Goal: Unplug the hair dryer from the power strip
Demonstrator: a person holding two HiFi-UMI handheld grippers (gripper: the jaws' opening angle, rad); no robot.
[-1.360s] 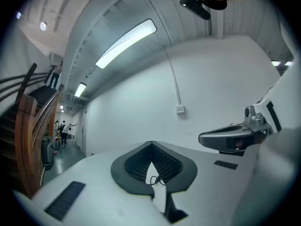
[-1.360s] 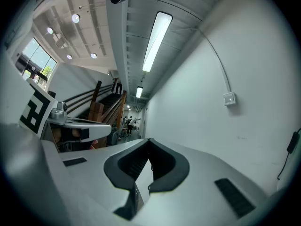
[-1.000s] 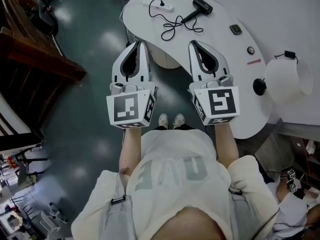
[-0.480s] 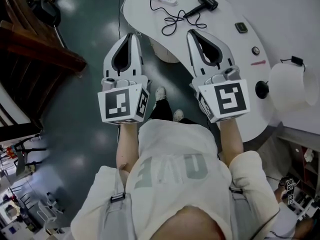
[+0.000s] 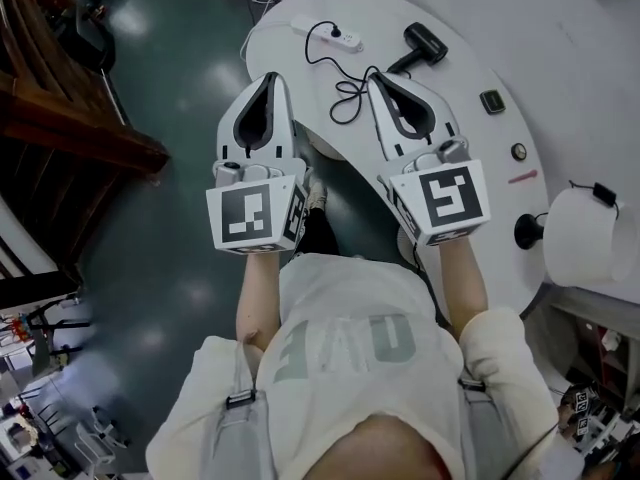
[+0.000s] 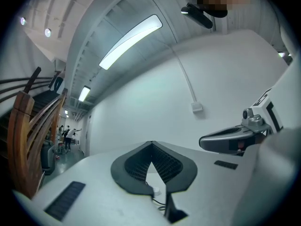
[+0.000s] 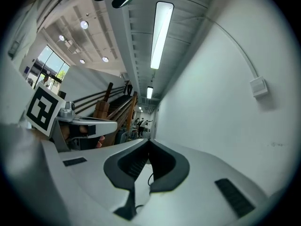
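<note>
In the head view a white power strip lies at the far end of the curved white table. A black hair dryer rests to its right. Its black cable loops between them, with a plug in the strip. My left gripper is shut and empty, held off the table's near left edge. My right gripper is shut and empty too, its tips over the table beside the cable loop. A bit of cable shows below the shut jaws in the right gripper view, and likewise cable in the left gripper view.
A small dark device, a round knob and a red mark lie on the table's right part. A white cylinder stands at its right end. Dark wooden stairs rise at the left over a dark green floor.
Both grippers have moved forward together toward the table. The strip, cable and dryer now sit just beyond the fingertips, and the right gripper has come over the table's edge.
</note>
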